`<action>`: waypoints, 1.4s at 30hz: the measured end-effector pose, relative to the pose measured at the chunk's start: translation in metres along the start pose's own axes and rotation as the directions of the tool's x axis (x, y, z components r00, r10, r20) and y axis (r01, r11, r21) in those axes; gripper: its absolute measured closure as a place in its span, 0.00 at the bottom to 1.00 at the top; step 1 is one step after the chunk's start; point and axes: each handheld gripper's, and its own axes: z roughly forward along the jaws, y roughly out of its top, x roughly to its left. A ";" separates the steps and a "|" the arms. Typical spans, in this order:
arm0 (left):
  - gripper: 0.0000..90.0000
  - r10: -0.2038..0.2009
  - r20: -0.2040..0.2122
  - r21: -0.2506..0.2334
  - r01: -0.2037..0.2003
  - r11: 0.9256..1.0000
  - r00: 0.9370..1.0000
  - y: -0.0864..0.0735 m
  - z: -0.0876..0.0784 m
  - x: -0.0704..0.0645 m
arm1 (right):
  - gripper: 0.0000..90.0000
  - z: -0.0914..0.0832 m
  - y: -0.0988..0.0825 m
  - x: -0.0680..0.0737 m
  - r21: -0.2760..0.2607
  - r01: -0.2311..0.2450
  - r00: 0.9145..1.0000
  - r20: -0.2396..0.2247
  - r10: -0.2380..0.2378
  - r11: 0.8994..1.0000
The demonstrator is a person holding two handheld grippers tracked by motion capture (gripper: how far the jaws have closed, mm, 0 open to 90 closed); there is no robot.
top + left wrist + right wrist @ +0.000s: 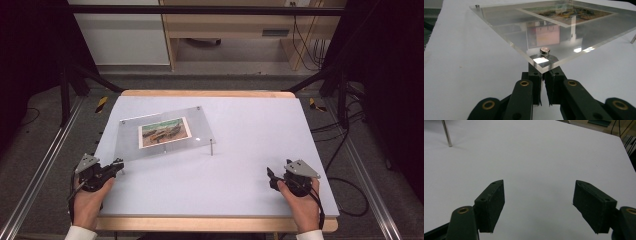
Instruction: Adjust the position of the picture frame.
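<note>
A clear acrylic plate (200, 122) stands slightly tilted on thin metal legs at the table's left middle, with a colour photo (165, 132) under it. My left gripper (119, 165) is at the plate's near-left corner. In the left gripper view its jaws (544, 75) are closed to a thin slit just under that corner (541, 63), below a round metal screw cap (544, 50). The corner hides the leg they close on. My right gripper (270, 176) is open at the front right, with bare table between its fingers (539, 195).
The white table top (250, 130) has a wooden rim at front and back. Another leg of the plate (211, 147) stands at its near-right corner, also seen far off as a metal leg (446, 132). Metal rails flank the table, and cables (345, 185) lie on the floor to the right.
</note>
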 end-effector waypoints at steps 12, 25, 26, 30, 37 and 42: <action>0.93 -0.011 0.020 -0.010 0.011 1.000 1.000 0.004 -0.004 -0.003 | 0.30 0.000 0.001 0.001 -0.008 -0.017 1.000 -0.001 0.017 1.000; 0.94 -0.018 0.039 0.004 0.018 1.000 0.999 0.007 -0.008 -0.011 | 0.34 0.002 0.024 0.038 -0.021 0.068 0.992 -0.106 -0.070 0.997; 0.94 -0.019 0.043 0.004 0.018 1.000 0.999 0.007 -0.008 -0.012 | 0.35 0.003 0.028 0.044 -0.026 0.078 0.990 -0.114 -0.080 0.997; 0.94 -0.024 0.053 0.004 0.024 1.000 0.998 0.009 -0.009 -0.013 | 0.41 0.018 0.042 0.069 -0.002 0.085 0.976 -0.200 -0.084 0.996; 0.94 -0.029 0.059 0.004 0.029 1.000 0.998 0.010 -0.010 -0.013 | 0.62 0.057 0.061 0.099 -0.005 0.084 0.960 -0.268 -0.083 0.996; 0.94 -0.032 0.080 0.001 0.032 1.000 0.996 0.010 -0.011 -0.013 | 0.68 0.088 0.071 0.109 -0.008 0.066 0.959 -0.276 -0.065 0.998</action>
